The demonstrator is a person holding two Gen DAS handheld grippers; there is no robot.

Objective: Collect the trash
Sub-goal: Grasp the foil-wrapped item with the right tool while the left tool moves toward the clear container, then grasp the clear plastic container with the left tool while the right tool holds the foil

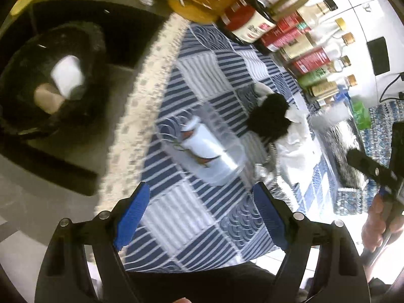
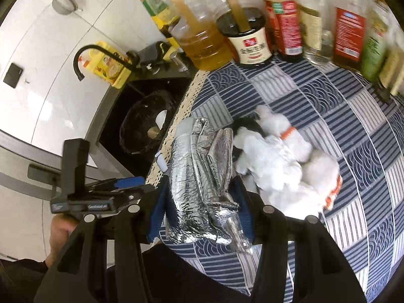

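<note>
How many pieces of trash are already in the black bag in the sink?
2. A white piece lies in the middle of the black bag, and a tan piece sits just beside it, touching. More may be hidden in the bag's dark folds.

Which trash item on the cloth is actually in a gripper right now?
The crumpled silver foil wrapper, clamped in the right gripper. The white tissue wad and clear plastic container lie loose; the left gripper is open, empty.
</note>
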